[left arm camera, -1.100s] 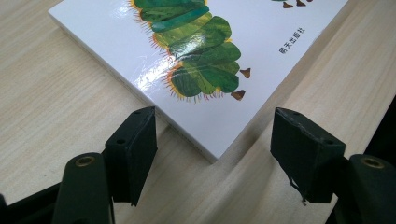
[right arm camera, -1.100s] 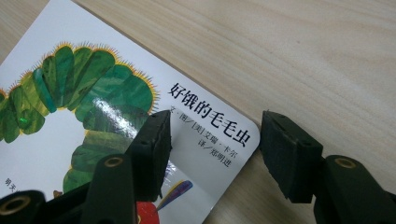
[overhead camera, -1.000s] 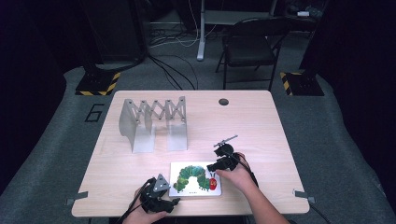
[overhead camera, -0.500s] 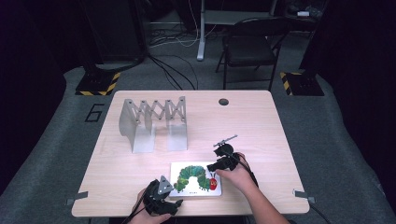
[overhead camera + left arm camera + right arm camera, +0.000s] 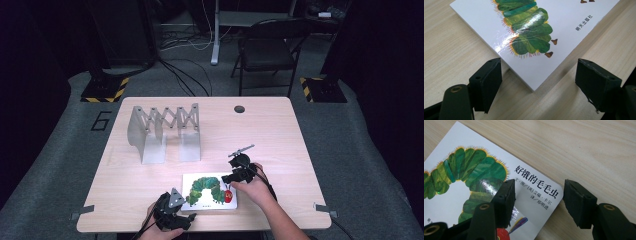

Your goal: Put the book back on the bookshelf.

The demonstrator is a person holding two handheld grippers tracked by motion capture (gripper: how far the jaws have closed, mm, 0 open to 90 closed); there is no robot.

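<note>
Book (image 5: 210, 191) with a green caterpillar on a white cover, lying flat on the worktop (image 5: 280, 135) close to its near edge, between the two hands. In the left gripper view the book (image 5: 529, 37) presents one corner toward the camera; the corner sits between the two black jaws, which stand well apart and touch neither cover nor edge, and have just been opening. In the right gripper view the book (image 5: 474, 182) shows another corner, printed with a line of Chinese characters; one jaw lies over the cover, the other stands beyond the edge over bare wood, and the pads do not press on the book.

Left gripper (image 5: 187, 218): at the near left corner of the book, held by a hand at the worktop's near edge. Right gripper (image 5: 231, 178): at the far right corner, the hand (image 5: 250, 187) behind it.

Farther back, left of centre: a grey metal rack (image 5: 164, 131) with a scissor-lattice, standing upright, well apart from the book. A folding chair (image 5: 267, 47) stands on the floor beyond the worktop.
</note>
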